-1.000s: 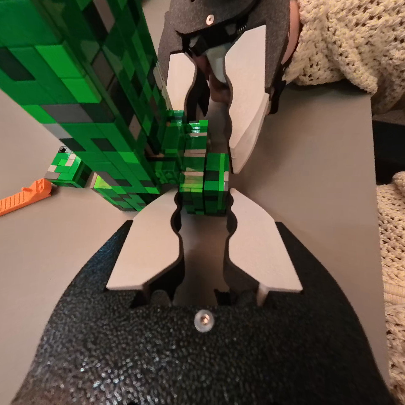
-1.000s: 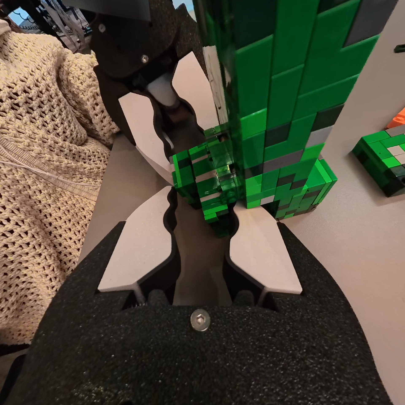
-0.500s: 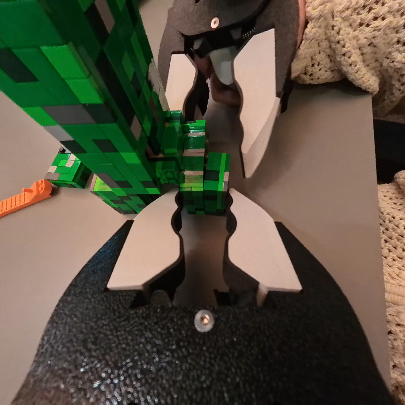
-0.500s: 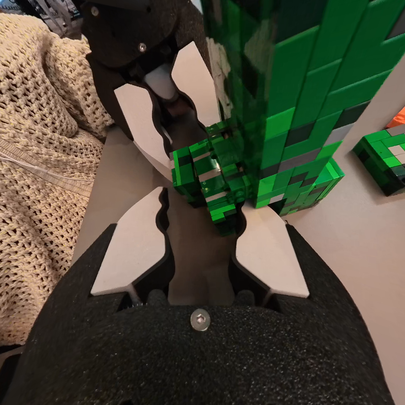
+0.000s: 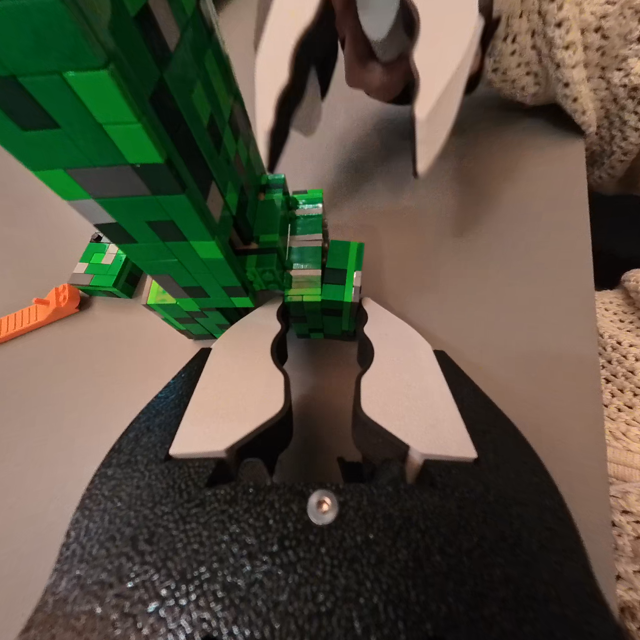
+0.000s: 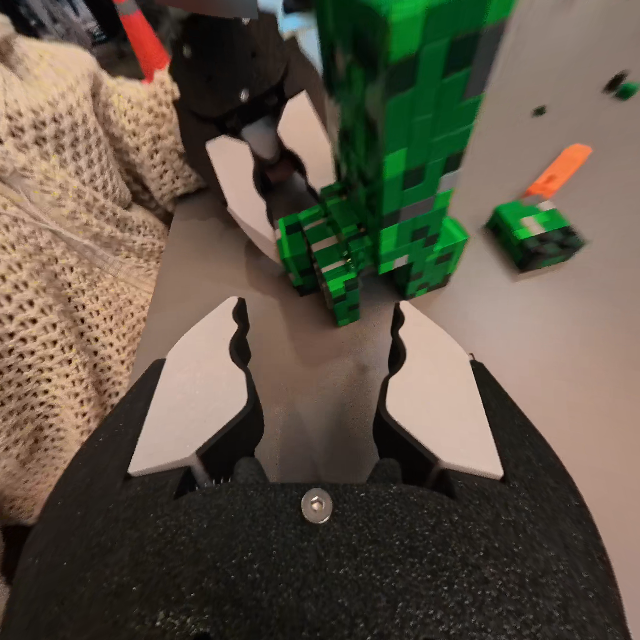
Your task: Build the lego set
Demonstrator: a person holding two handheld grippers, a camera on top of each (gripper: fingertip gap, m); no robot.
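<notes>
A tall green pixel-patterned lego figure [image 5: 121, 156] stands on the grey table [image 5: 467, 311]. It also shows in the right wrist view [image 6: 422, 138]. A green foot block [image 5: 329, 277] juts from its base. My left gripper [image 5: 320, 303] is shut on this foot block, one finger on each side. The foot block [image 6: 311, 249] sits ahead of my right gripper [image 6: 318, 306], which is open, empty and clear of it. In the left wrist view the right gripper [image 5: 344, 169] hangs open above the foot.
A loose green block [image 6: 533, 235] and an orange brick separator [image 6: 557, 169] lie on the table beyond the figure. Small loose pieces [image 6: 623, 88] lie farther off. A person's cream knit sleeve [image 6: 69, 207] lies along the table edge. My hands' fingertips stand some 7 cm from each other.
My right gripper has opened, let go of the foot block and pulled back from the figure. My left gripper has stayed shut on the foot block.
</notes>
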